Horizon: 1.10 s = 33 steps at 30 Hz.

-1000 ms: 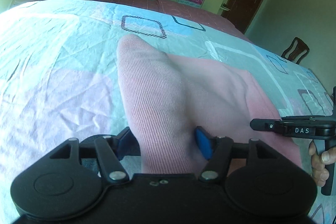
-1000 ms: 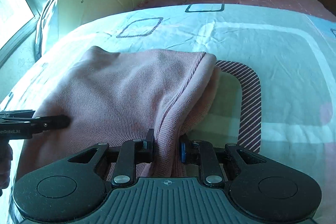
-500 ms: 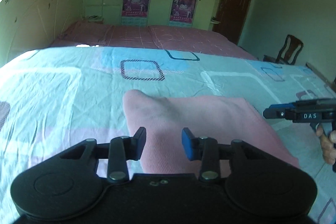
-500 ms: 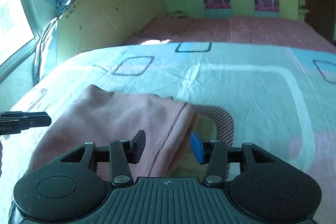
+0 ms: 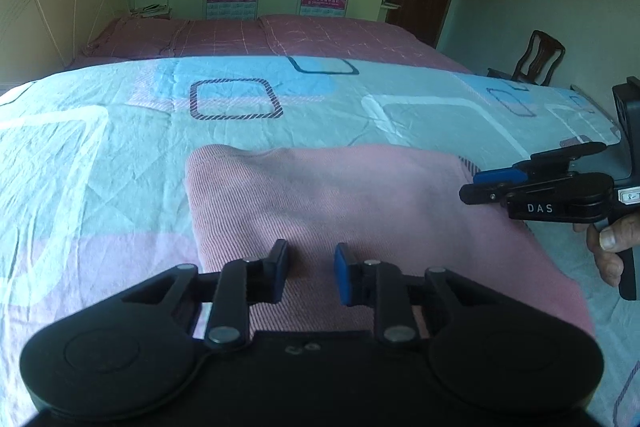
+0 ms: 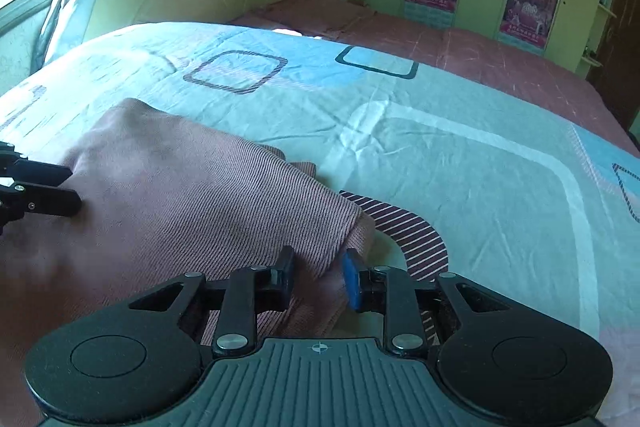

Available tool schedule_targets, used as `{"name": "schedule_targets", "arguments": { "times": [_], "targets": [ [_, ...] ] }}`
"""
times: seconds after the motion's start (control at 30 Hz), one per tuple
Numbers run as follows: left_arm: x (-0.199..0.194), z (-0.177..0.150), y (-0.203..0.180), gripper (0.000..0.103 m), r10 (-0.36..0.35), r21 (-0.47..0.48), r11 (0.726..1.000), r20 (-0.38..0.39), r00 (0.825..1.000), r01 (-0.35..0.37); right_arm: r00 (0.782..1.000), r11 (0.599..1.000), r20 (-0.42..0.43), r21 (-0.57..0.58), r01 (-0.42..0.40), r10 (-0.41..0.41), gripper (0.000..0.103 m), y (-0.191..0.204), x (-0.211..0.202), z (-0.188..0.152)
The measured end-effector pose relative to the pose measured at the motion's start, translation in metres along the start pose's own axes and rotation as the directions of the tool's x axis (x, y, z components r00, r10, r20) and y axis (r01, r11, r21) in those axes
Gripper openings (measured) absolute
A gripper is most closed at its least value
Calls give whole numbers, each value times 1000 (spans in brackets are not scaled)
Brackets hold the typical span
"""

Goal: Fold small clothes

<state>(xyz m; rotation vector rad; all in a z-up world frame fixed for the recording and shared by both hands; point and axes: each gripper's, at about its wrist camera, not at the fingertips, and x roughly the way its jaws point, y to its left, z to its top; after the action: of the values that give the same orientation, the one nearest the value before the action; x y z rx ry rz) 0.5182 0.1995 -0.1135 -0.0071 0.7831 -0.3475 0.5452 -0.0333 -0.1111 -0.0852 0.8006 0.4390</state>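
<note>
A folded pink ribbed garment [image 5: 340, 203] lies flat on the bed [image 5: 100, 155], on its pale blue patterned sheet. The left hand-held gripper [image 5: 311, 277] hovers over the garment's near edge with its jaws spread and nothing between them. The right hand-held gripper [image 6: 318, 277] is likewise spread at the garment's right near corner, its dark finger [image 6: 285, 277] over the cloth and its blue pad [image 6: 352, 279] just beyond the folded edge; neither pinches the fabric.
</note>
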Motion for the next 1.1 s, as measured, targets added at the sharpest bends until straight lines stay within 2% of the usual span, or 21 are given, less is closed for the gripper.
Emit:
{"name": "schedule_targets", "arguments": {
  "times": [0.03, 0.07, 0.2, 0.27, 0.3, 0.33, 0.43, 0.5, 0.53, 0.57, 0.63, 0.77, 1.03, 1.1],
  "targets": [
    [-10, -2, -2, 8, -10, -1, 1000, 17, 1000, 10, 1000, 1000, 17, 0, -26, 26, 26, 3, -14, -2],
    [-19, -6, -3, 6, -16, -1, 1000, 26, 1000, 16, 998, 999, 23, -12, -51, 52, 26, 9, -27, -6],
    [-59, -34, -13, 6, -1, 2, 1000, 54, 999, 1, 996, 993, -15, -78, -90, 89, 26, 34, -65, -31],
    [-70, -50, -13, 12, 15, -32, 999, 47, 999, -14, 998, 996, -16, -59, -68, 67, 27, 37, -79, -43],
    [-74, -58, -13, 19, 26, -46, 999, 39, 999, -25, 998, 997, -18, -24, -67, 66, 28, 35, -85, -49],
    [-75, -65, -13, 22, 36, -56, 998, 33, 999, -34, 997, 997, -30, 12, -72, 73, 29, 32, -87, -53],
    [-70, -76, -10, 24, 53, -92, 994, 3, 999, -52, 994, 993, -75, 89, -73, 80, 29, 27, -84, -67],
    [-61, -78, -8, 26, 62, -101, 993, -22, 998, -64, 990, 986, -84, 129, -105, 116, 29, 24, -81, -71],
    [-57, -79, -6, 26, 62, -108, 992, -45, 997, -67, 990, 985, -81, 138, -102, 114, 26, 22, -80, -73],
    [-53, -78, -5, 26, 55, -110, 992, -66, 996, -62, 993, 990, -86, 121, -71, 82, 12, 21, -78, -74],
    [-46, -79, -9, 26, 74, -71, 994, -94, 993, -81, 993, 991, -96, 123, -58, 70, 12, 16, -74, -78],
    [-51, -85, -22, 26, 121, -8, 993, -88, 989, -122, 994, 997, -103, 68, -35, 42, 12, 24, -74, -80],
    [-76, -110, -37, 24, 140, -6, 990, -74, 987, -141, 995, 999, -98, 40, -15, 19, 13, 34, -101, -98],
    [-79, -112, -40, 24, 147, 0, 989, -74, 986, -147, 993, 999, -119, 35, 3, 1, 13, 35, -105, -105]
  ]
}}
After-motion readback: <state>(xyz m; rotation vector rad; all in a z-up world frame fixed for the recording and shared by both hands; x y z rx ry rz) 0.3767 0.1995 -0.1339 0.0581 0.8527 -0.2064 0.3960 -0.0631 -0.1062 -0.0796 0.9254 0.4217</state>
